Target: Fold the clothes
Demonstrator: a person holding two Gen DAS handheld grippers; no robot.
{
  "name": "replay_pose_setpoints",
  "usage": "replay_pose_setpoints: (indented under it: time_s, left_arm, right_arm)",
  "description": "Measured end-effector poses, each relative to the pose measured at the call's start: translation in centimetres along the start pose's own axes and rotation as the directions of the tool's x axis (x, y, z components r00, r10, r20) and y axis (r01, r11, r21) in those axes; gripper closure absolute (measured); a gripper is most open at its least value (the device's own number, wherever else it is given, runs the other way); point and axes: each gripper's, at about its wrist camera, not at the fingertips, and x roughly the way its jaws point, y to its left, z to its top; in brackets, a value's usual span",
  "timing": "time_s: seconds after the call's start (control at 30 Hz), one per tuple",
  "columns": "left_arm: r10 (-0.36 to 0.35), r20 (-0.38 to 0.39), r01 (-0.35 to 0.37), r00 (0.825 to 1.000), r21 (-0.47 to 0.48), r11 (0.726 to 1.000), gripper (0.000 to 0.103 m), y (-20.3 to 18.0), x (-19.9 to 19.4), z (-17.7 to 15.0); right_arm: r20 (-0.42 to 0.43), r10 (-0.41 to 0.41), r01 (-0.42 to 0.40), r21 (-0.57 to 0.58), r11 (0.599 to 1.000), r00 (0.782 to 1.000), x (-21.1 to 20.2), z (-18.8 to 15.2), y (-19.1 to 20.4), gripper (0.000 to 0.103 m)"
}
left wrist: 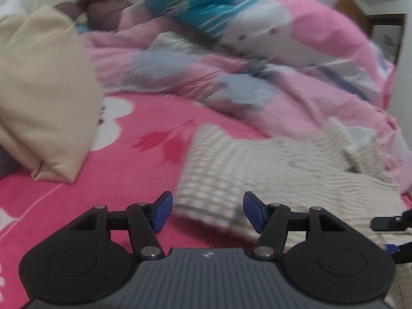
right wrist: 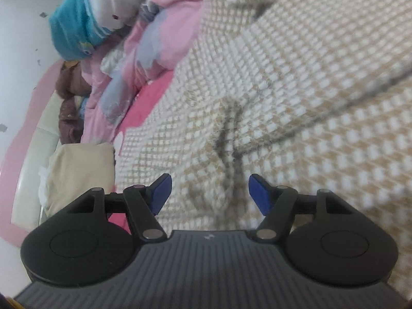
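Note:
A beige-and-white checked knit garment (left wrist: 270, 170) lies rumpled on the pink bed sheet (left wrist: 77, 206). My left gripper (left wrist: 208, 212) is open just in front of the garment's near left corner, nothing between its blue pads. In the right wrist view the same garment (right wrist: 296, 90) fills most of the frame, with dark creases running across it. My right gripper (right wrist: 210, 193) hovers open right over a fold of the knit. Part of the right gripper (left wrist: 391, 222) shows at the right edge of the left wrist view, its state unreadable there.
A cream pillow (left wrist: 43, 97) lies at the left. A crumpled pink quilt (left wrist: 257, 82) is heaped behind the garment, with a teal-and-white plush toy (left wrist: 206, 5) and a brown bundle (left wrist: 100, 5) on it. A white wall (right wrist: 20, 38) borders the bed.

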Motion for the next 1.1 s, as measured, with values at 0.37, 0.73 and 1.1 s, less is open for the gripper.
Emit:
replay_pose_setpoints:
  time_s: [0.37,0.73,1.1]
  left_arm:
    - [0.011,-0.039,-0.013,0.999,-0.041,0.999,0.040,0.2,2.3,-0.4]
    - [-0.024,0.030,0.025,0.999,-0.057,0.998,0.041,-0.4,0.9,1.6]
    - [-0.035,0.016,0.035,0.999,-0.030,0.999,0.041,-2.8,2.3,3.0]
  right_arm:
    - [0.043,0.015,-0.013,-0.040,0.999,0.999,1.8,0.2,0.8,0.068]
    - [0.160,0.023,0.014,-0.226,0.974,0.987,-1.1,2.4,4.9,0.095]
    - [0.385,-0.086,0.212,-0.298,0.931,0.919,-9.2,10.7,4.3,0.096]
